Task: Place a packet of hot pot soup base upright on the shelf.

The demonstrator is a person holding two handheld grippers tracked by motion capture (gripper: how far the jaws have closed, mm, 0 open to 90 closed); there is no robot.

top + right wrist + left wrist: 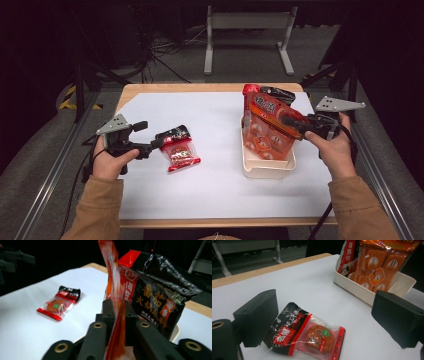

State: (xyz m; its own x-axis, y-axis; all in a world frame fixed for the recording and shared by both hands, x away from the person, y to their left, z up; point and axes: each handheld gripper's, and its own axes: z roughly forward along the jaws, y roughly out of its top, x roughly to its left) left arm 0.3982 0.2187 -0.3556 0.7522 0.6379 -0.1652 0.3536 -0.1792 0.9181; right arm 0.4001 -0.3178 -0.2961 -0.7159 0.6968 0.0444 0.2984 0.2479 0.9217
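Observation:
A small red and black snack packet (179, 149) (304, 333) (58, 302) lies flat on the white sheet at the left. My left gripper (150, 134) (327, 315) is open, its jaws wide apart just short of the packet's black end. An orange multi-pack packet (265, 130) (377, 265) (113, 277) stands leaning in a white box (265, 170) (357, 287) at the right. My right gripper (290, 122) (119, 307) has that packet's edge between its jaws, which stand a narrow gap apart. A black and red pouch (275, 92) (160, 302) stands behind it in the box.
A white sheet (215, 190) covers most of the wooden table (210, 87). A red pouch (347, 255) (128, 282) also stands in the box. Metal rails run along both sides of the table, and a grey metal stand (247, 30) sits on the floor beyond.

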